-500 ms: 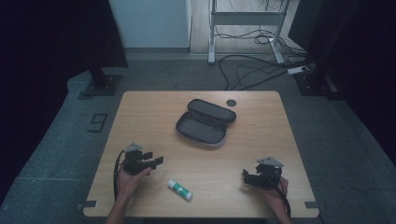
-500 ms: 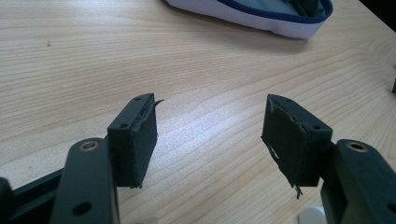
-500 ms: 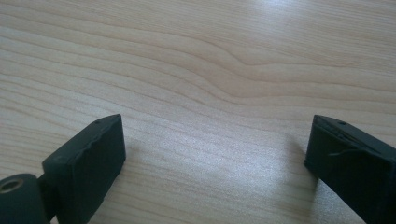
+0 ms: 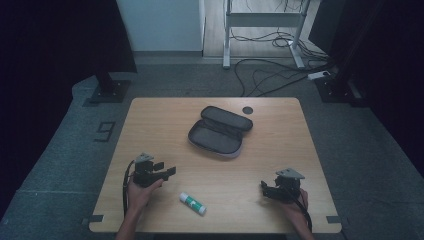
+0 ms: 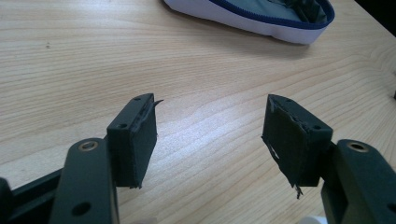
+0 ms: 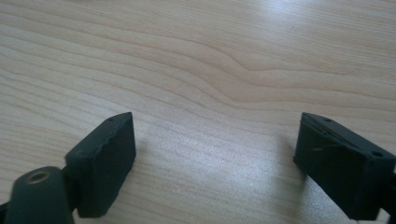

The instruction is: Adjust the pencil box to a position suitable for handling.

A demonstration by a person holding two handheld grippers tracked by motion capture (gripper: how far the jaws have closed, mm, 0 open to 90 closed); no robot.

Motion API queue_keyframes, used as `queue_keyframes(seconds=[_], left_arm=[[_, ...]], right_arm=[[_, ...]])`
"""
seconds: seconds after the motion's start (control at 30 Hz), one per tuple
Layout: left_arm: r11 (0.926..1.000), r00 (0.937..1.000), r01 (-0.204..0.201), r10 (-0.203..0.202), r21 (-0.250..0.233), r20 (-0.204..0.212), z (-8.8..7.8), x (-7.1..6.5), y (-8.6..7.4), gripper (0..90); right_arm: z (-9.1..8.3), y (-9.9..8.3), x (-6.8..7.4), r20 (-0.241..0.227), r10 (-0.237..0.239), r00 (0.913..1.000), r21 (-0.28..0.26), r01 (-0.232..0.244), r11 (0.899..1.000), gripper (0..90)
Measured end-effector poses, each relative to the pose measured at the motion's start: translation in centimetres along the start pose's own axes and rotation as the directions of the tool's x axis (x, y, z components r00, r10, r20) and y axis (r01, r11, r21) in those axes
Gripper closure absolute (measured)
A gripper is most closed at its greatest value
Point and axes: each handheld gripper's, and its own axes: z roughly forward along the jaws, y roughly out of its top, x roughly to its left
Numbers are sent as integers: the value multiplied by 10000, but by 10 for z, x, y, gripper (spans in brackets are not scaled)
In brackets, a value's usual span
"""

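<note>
Tabletop [image 4: 165,120] of light wood grain, rectangular, is seen at the centre of the high view, with dark grey floor around it.

Left claw [image 4: 170,172], black, two-jawed, topped by a grey three-cornered plate, is held in the person's left hand [image 4: 140,192] at the lower left of the high view. Its jaws are spread wide with nothing between them; bare wood is seen between the two black pads [image 5: 137,140] in the left gripper view.

Right claw [image 4: 263,190], of the same build, is held in the person's right hand [image 4: 296,205] at the lower right of the high view. Its jaws are likewise parted and empty, with plain wood grain seen between them in the right gripper view.

Glue stick [image 4: 193,203], a white tube with a green label, is laid flat near the lower edge of the tabletop, between the two claws, nearer the left one, and is touched by neither.

Pencil case [image 4: 220,132], grey fabric, oval, unzipped and lying open, is placed at the middle of the tabletop, well apart from both claws. Its pale outer wall and blue zip edge [image 5: 261,18] are seen at the top of the left gripper view.

Small dark round disc [image 4: 247,109] is found just beyond the case, near the far edge.

Cables [image 4: 270,80] are spread on the floor in the upper right of the frame.
</note>
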Motion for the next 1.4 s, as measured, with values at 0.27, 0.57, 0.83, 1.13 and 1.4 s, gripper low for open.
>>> queue_keyframes(seconds=[0.27, 0.57, 0.83, 1.13, 1.4], left_arm=[[9999, 9999, -108, 109, 103, -15, 7, -7, 4, 354], [9987, 9987, -496, 496, 85, 83, 4, -10, 3, 363], [9984, 9987, -480, 484, -283, 126, -1, -10, 14, 367], [9951, 9973, -626, 654, -761, 344, -2, -17, 34, 374], [9941, 9960, -759, 794, -781, 419, 8, -24, 52, 375]], right_arm=[[-3, -3, 1, -132, -109, 9999, -65, 108, 9999, 154], [-4, 0, 2, -295, 61, 9995, -218, -68, 9997, 199], [-11, 8, 2, -735, 436, 9963, -798, -495, 9956, 230], [-15, 23, 8, -1042, 433, 9936, -1175, -555, 9915, 248], [-14, 47, 15, -1159, 391, 9925, -1467, -561, 9876, 263]])
